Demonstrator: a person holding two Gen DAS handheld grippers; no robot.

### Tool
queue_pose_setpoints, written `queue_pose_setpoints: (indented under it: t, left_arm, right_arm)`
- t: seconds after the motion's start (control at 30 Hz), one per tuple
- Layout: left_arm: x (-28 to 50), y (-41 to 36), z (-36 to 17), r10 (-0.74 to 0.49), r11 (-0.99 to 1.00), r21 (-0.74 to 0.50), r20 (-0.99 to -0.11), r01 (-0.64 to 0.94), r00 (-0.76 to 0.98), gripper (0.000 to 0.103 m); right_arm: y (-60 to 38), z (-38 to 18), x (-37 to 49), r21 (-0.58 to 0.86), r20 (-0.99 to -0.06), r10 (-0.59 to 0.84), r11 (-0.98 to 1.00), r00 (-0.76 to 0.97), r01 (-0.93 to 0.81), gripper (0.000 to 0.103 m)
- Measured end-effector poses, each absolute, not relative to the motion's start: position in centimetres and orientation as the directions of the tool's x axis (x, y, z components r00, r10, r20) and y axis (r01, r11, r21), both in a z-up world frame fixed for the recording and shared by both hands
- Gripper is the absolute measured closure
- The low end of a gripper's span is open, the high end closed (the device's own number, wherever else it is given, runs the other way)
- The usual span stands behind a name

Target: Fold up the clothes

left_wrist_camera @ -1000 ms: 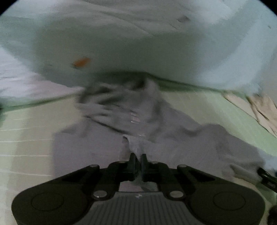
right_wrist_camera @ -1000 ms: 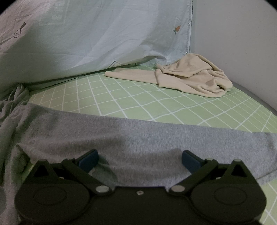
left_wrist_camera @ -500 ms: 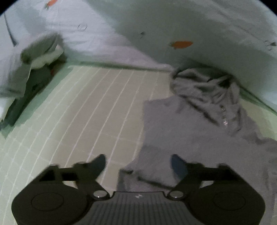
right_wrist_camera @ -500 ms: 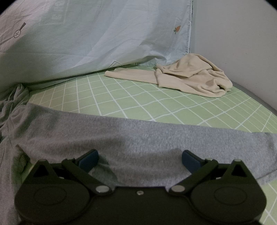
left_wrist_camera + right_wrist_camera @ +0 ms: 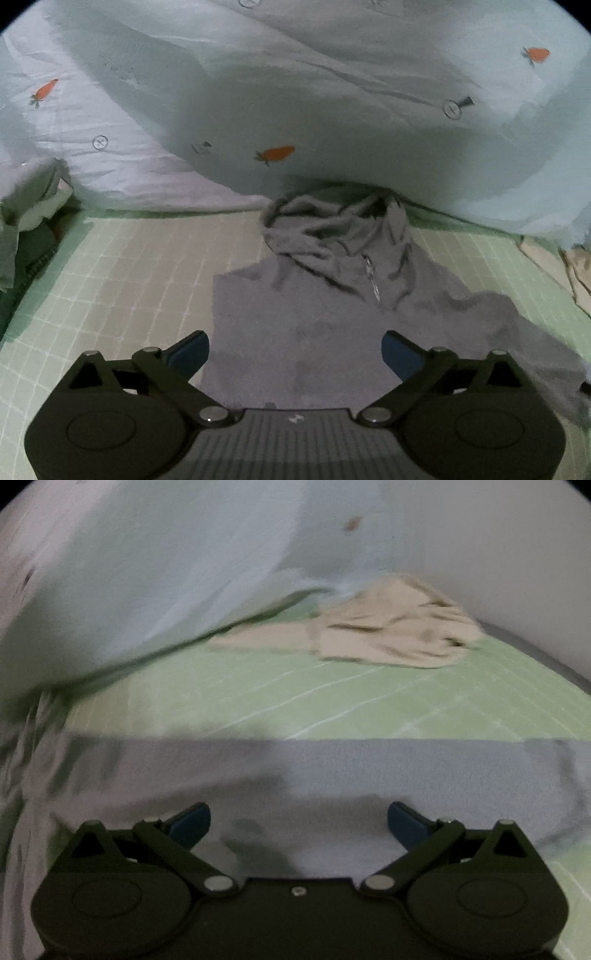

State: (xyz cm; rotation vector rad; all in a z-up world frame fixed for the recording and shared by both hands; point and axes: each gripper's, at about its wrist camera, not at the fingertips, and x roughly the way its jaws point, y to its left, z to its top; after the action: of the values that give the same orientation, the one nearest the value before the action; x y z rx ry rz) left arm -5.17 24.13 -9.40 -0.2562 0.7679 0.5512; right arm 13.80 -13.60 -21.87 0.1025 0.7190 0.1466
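**Between folds on the grey hoodie**

Left gripper (image 5: 294,349): jaws opening, nearly at full spread, nothing pinched; grey hoodie (image 5: 314,314) lying flat under and ahead of the blue fingertips (image 5: 190,349), untouched by them. Straight ahead, hood and zip bunched against the pale quilt (image 5: 332,92) with its carrot print. Off to the left, bare green checked sheet (image 5: 122,280), then a dark heap of clothes (image 5: 26,236) at the far edge.

Right gripper (image 5: 299,821): jaws spread wide, empty, above a long grey band of the same hoodie running across in front. Farther ahead and to the right, a crumpled beige garment (image 5: 391,635), well apart, unfolded.

Likely step: a fold just let go, both tools free. Next move probably calls for a fresh pinch on an edge or sleeve, taking one layer cleanly without dragging the body.

No containers in view.
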Motion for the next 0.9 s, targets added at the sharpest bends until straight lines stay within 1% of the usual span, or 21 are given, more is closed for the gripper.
queue_pose_setpoints:
  t: [0.17,0.33,0.5,0.63,0.73,0.8,0.9]
  left_arm:
    - [-5.9,22.8,-9.7,0.361,0.841,-0.007,-0.738,-0.541,0.571,0.004]
    - [-6.1,22.4,-9.6,0.359,0.843,-0.002,-0.743,-0.538,0.565,0.004]
    - [-5.7,22.2,-9.6,0.370,0.841,0.019,-0.749,-0.541,0.549,0.004]
    - [-5.6,22.0,-9.6,0.381,0.838,0.037,-0.753,-0.544,0.536,0.004]
    - [-5.6,21.9,-9.6,0.393,0.835,0.055,-0.757,-0.548,0.523,0.004]
    - [-5.7,21.7,-9.5,0.404,0.832,0.068,-0.754,-0.550,0.518,0.004]
    - [-6.0,21.8,-9.5,0.406,0.828,0.068,-0.757,-0.557,0.512,0.004]
  right_arm:
    - [-19.1,-21.5,13.8,0.062,-0.636,0.026,0.998,0.771,0.017,0.000]
    - [-24.3,-20.9,13.7,0.016,-0.624,-0.096,0.991,0.775,0.136,0.000]
    - [-26.8,-21.3,14.3,-0.080,-0.629,-0.196,0.979,0.753,0.188,0.000]
    - [-28.1,-22.0,14.8,-0.104,-0.642,-0.222,0.974,0.734,0.203,0.000]
    - [-29.3,-22.8,15.3,-0.055,-0.678,-0.216,0.968,0.703,0.245,0.000]
    - [-29.9,-23.1,15.1,-0.009,-0.668,-0.209,0.962,0.715,0.273,0.000]
    - [-29.3,-23.4,14.9,-0.019,-0.648,-0.229,0.958,0.726,0.286,0.000]
